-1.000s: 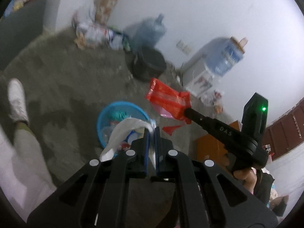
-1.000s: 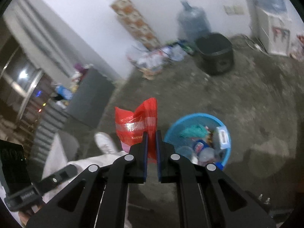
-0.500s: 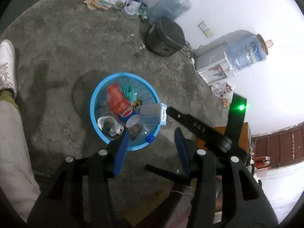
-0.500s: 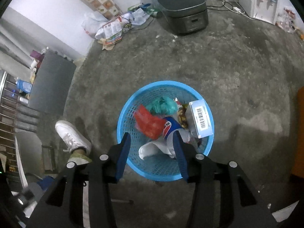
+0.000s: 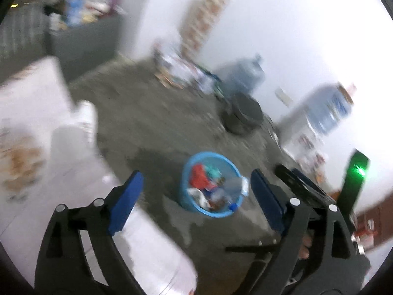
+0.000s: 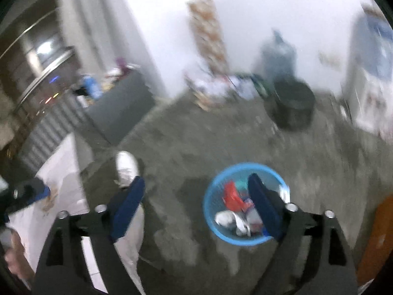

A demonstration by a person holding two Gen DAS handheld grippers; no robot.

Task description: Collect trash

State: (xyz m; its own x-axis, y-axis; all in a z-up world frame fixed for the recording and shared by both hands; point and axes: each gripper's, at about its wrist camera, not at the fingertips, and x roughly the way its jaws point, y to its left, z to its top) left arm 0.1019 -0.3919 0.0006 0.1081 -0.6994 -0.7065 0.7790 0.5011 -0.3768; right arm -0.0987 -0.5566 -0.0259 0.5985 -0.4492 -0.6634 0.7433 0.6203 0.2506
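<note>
A blue basket [image 5: 194, 206] stands on the grey floor, holding a red wrapper [image 5: 199, 177], a white tissue [image 5: 196, 194] and other trash. It also shows in the right wrist view [image 6: 208, 211], with the red wrapper [image 6: 231, 195] inside. My left gripper [image 5: 194, 196] is wide open and empty, raised above and back from the basket. My right gripper [image 6: 196, 206] is wide open and empty too, its right finger [image 6: 262, 206] overlapping the basket. Both views are motion-blurred.
A black round cooker [image 5: 243, 115] and a water jug [image 5: 243, 76] stand by the far wall, with a water dispenser [image 5: 316, 123] to the right. A trash pile [image 6: 221, 88] lies at the wall. My white shoe [image 6: 126, 167] and a white-clothed table [image 5: 29, 127] are at left.
A second ago the left gripper held a white tissue and the right a red wrapper. Both opened and dropped them into the basket. Both grippers have since lifted and tilted up, opening wider.
</note>
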